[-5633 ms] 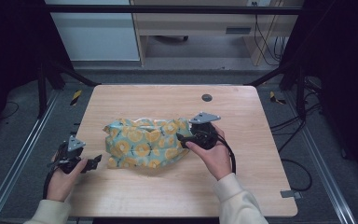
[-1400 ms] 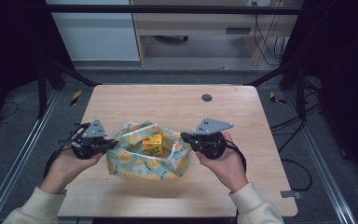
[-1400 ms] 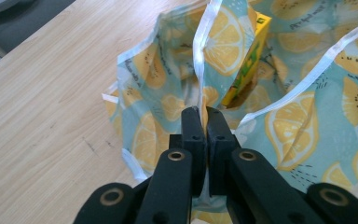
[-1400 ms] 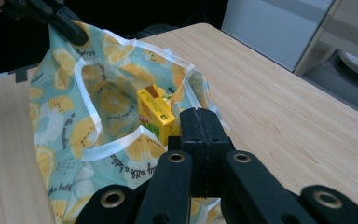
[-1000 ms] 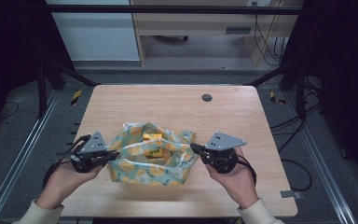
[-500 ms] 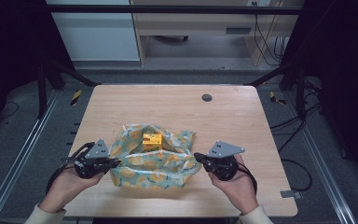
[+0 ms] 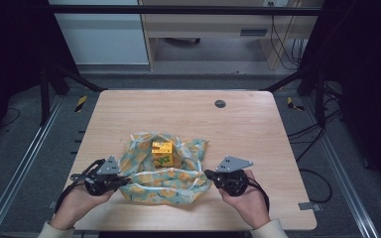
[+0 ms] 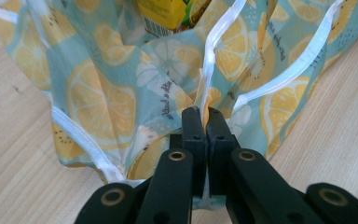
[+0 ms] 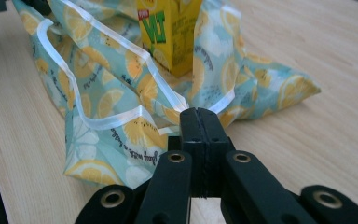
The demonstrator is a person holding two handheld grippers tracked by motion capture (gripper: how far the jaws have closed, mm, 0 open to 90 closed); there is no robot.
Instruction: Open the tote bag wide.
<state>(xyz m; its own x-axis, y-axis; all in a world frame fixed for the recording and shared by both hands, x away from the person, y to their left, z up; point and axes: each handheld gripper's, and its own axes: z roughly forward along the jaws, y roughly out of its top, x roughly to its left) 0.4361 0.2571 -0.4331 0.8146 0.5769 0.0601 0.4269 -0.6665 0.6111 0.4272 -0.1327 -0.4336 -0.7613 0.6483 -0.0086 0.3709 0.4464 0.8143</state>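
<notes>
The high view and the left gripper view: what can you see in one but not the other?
High view alone: the round dark grommet in the wooden table, both hands, and the right tool. Left gripper view alone: the white-trimmed hem pinched between shut black jaws, and the barcode on the carton. Both: the lemon-print fabric bag and the yellow drink carton.

The carton (image 9: 170, 32) is cut off by the top edge in both gripper views; the bag (image 7: 163, 173) hides its base.

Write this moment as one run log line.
left hand-held gripper: shut on bag | right hand-held gripper: shut on bag | carton: upright inside
</notes>
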